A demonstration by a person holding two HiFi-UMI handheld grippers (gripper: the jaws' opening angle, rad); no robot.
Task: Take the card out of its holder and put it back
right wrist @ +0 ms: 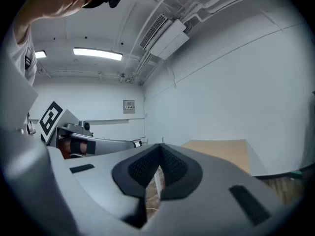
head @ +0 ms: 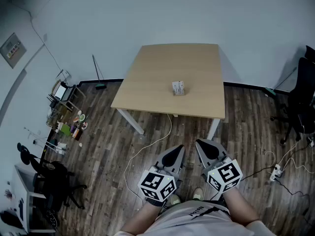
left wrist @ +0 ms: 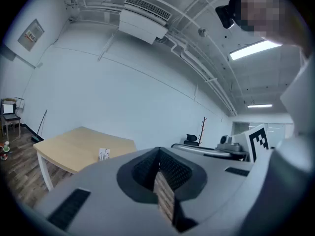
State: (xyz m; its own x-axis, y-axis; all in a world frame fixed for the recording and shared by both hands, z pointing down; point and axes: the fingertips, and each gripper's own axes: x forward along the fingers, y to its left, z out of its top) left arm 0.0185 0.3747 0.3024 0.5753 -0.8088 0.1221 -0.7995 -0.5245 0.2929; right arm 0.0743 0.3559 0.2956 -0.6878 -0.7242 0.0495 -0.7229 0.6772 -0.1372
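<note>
A small white card holder with a card [head: 178, 88] stands upright near the middle of the light wooden table [head: 162, 63]. Both grippers are held close to the person's body, well short of the table and above the floor. My left gripper [head: 179, 148] points at the table with its jaws closed tip to tip and nothing in them. Beside it, my right gripper [head: 199, 143] is likewise shut and empty. In the left gripper view the holder [left wrist: 103, 154] shows far off on the table [left wrist: 74, 149], beyond the left gripper [left wrist: 158, 150]. The right gripper [right wrist: 160, 146] view shows only a table corner [right wrist: 221, 151].
A white cable [head: 152, 144] runs over the dark wood floor in front of the table. A black office chair [head: 301, 102] and a power strip [head: 276, 171] are at the right. At the left stand a cluttered rack [head: 66, 112], a broom [head: 98, 75] and another black chair [head: 49, 178].
</note>
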